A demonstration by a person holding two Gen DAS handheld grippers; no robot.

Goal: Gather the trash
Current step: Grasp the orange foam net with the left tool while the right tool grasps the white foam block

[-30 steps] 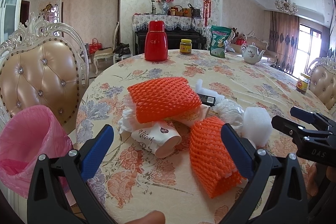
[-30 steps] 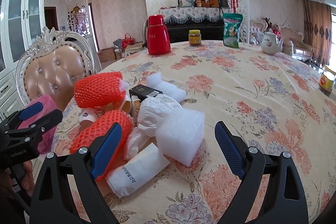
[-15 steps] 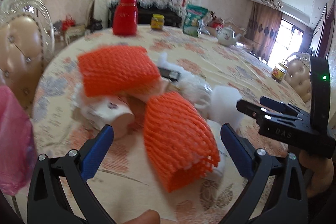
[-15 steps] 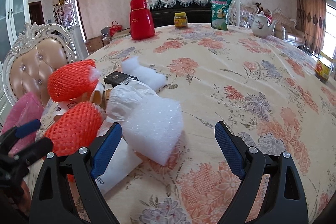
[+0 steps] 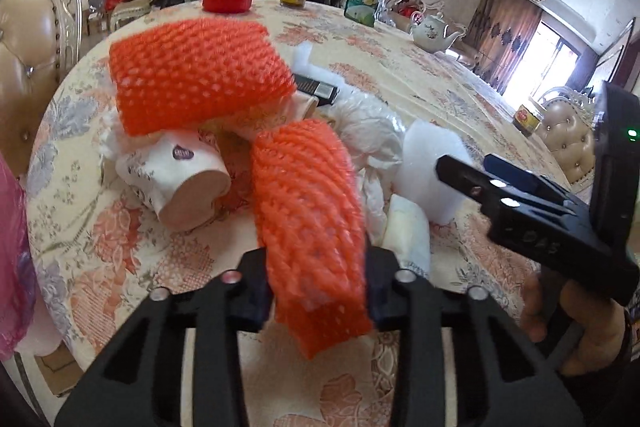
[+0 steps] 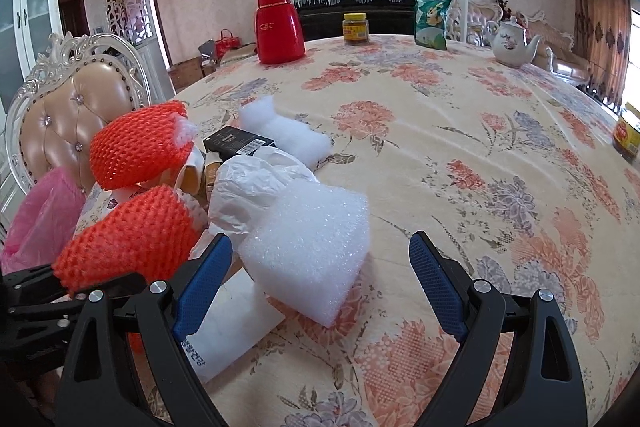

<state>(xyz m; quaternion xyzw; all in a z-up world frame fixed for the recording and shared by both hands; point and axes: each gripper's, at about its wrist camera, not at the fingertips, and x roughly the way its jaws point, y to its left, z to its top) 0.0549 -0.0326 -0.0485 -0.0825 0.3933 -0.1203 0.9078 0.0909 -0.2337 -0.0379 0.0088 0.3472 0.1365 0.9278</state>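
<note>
My left gripper (image 5: 318,291) is shut on the near end of an orange foam net sleeve (image 5: 308,211), also seen in the right wrist view (image 6: 128,235). A second orange net (image 5: 196,83) lies on a paper cup (image 5: 180,175) behind it. My right gripper (image 6: 320,287) is open, with a white foam block (image 6: 308,247) between its fingers, untouched. A crumpled white plastic bag (image 6: 252,187), a white paper packet (image 6: 224,323) and a black box (image 6: 236,143) lie in the trash pile. A pink trash bag (image 6: 44,211) hangs at the table's left edge.
On the floral tablecloth (image 6: 440,147) at the far side stand a red thermos (image 6: 278,23), a yellow jar (image 6: 355,29), a green snack bag (image 6: 432,15) and a teapot (image 6: 512,43). A jar (image 6: 628,139) sits at the right. A padded chair (image 6: 76,123) stands left.
My left gripper moved forward and closed on the near orange net sleeve. My right gripper moved closer over the white foam block and stayed open.
</note>
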